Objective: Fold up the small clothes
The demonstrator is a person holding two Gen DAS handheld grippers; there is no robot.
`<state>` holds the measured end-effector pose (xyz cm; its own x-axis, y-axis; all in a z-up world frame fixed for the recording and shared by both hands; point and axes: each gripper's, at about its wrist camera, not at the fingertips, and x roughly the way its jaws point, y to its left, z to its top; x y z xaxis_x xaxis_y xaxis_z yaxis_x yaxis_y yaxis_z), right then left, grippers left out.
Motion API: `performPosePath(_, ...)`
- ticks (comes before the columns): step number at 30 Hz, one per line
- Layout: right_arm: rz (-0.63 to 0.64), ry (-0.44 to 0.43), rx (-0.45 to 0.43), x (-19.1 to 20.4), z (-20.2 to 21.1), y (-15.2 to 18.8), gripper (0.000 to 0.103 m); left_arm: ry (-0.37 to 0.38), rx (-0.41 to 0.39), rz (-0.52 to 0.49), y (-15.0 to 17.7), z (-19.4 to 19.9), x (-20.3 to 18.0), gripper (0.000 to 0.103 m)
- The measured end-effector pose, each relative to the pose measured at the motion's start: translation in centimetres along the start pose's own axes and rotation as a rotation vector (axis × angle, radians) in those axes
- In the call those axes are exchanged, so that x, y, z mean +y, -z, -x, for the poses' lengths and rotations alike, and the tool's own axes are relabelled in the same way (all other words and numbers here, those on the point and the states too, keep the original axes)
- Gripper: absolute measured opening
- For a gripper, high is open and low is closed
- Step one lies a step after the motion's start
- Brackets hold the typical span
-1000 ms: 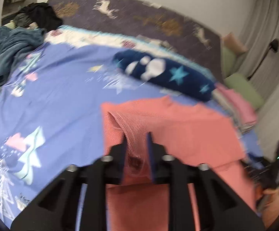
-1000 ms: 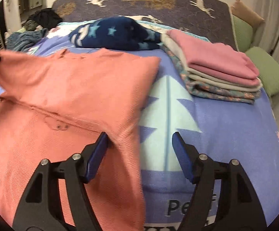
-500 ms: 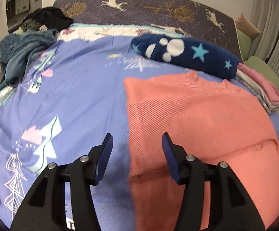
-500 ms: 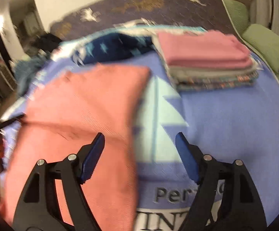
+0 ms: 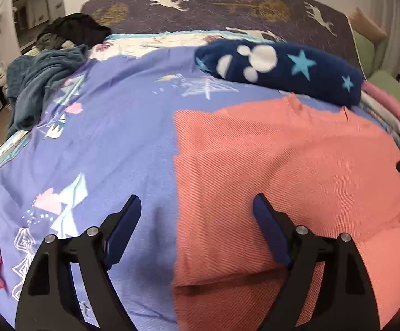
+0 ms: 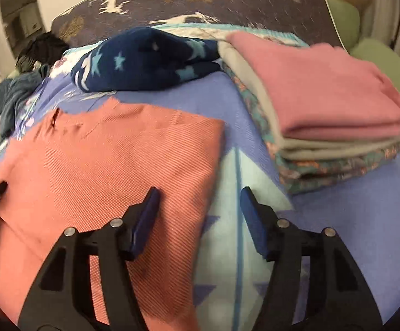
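A salmon knit garment [image 5: 282, 165] lies folded flat on the purple bedspread [image 5: 103, 138]. My left gripper [image 5: 195, 207] hovers over its left edge, jaws opening wide; the edge runs between them, untouched by the pads. In the right wrist view the same garment [image 6: 103, 165] fills the left half. My right gripper [image 6: 200, 193] straddles its right edge with the jaws closing, and the pads are clear of the cloth. Each gripper's tip shows at the edge of the other's view.
A stack of folded clothes [image 6: 324, 104] with a pink piece on top sits right of the garment. A navy star-print fleece [image 5: 279, 71] lies behind it. A teal blanket [image 5: 40, 82] is heaped at the far left, green cushions [image 6: 379, 63] at the right.
My left gripper let go of the salmon fold and its jaws spread wide; the garment now lies flat. The right gripper shifted over the garment's right edge and its jaws narrowed.
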<state>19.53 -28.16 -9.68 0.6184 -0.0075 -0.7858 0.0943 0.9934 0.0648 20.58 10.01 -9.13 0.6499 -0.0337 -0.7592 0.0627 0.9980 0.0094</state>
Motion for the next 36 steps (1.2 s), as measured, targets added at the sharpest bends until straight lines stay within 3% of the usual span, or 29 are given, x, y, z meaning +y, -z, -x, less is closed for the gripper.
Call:
performPosePath(3, 0.006, -0.012, -0.042, 0.5, 1.3, -0.5, 0.052, -0.016, -0.063, -0.029, -1.3, 0.8, -0.2, 0.08)
performPosePath(4, 0.007, -0.023, -0.054, 0.7, 1.5, -1.0, 0.051, -0.022, -0.07, -0.032, -1.9, 0.8, -0.4, 0.074)
performPosePath(6, -0.012, -0.063, -0.076, 0.9, 1.7, -1.9, 0.037, -0.012, -0.089, -0.027, -3.1, 0.7, -0.8, 0.051)
performPosePath(7, -0.027, -0.095, -0.08, 0.8, 1.3, -2.5, 0.031, 0.015, -0.097, -0.032, -3.6, 0.4, -1.1, 0.028)
performPosePath(8, -0.033, -0.11, -0.076, 0.6, 1.1, -2.7, 0.019, 0.034, -0.094, -0.051, -3.8, -0.2, -1.6, 0.011)
performPosePath(9, -0.031, -0.109, -0.054, 0.6, 0.0, -3.1, 0.01, 0.025, -0.079, -0.073, -3.8, -1.0, -2.0, 0.008)
performPosePath(11, 0.019, -0.021, 0.003, 0.7, -3.3, -2.8, 0.004, -0.035, 0.009, -0.137, -2.9, -4.0, -3.0, 0.008)
performPosePath(16, 0.085, 0.045, -0.019, 1.8, -2.9, -2.5, 0.004, -0.077, -0.008, -0.168, -2.8, -3.2, -3.2, 0.012)
performPosePath(17, 0.082, 0.043, -0.024, 1.8, -2.5, -2.3, 0.005, -0.075, -0.016, -0.172, -2.6, -2.6, -3.1, 0.016)
performPosePath(18, 0.056, 0.016, -0.029, 1.5, -1.6, -2.0, 0.009, -0.063, -0.023, -0.166, -2.2, -1.5, -2.8, 0.027)
performPosePath(20, 0.009, -0.077, -0.039, 0.4, 0.6, -0.8, 0.011, -0.022, -0.05, -0.144, -1.1, 0.7, -1.9, 0.036)
performPosePath(23, 0.008, -0.139, -0.048, -0.9, 3.6, 1.5, 0.015, 0.034, -0.059, -0.124, 1.1, 3.5, -1.1, 0.036)
performPosePath(27, 0.034, -0.115, -0.065, -1.5, 7.0, 4.9, 0.016, 0.019, -0.079, -0.122, 4.8, 6.4, -1.0, 0.036)
performPosePath(31, 0.033, -0.056, -0.084, -0.7, 10.4, 7.6, 0.016, 0.054, -0.118, -0.113, 8.1, 9.7, -1.2, 0.036)
performPosePath(33, 0.032, -0.058, -0.114, 0.0, 12.2, 8.7, 0.019, 0.058, -0.118, -0.107, 9.5, 10.8, -1.3, 0.043)
performPosePath(36, 0.04, -0.067, -0.139, 1.4, 14.4, 10.3, 0.023, 0.054, -0.103, -0.128, 11.5, 11.9, -1.6, 0.044)
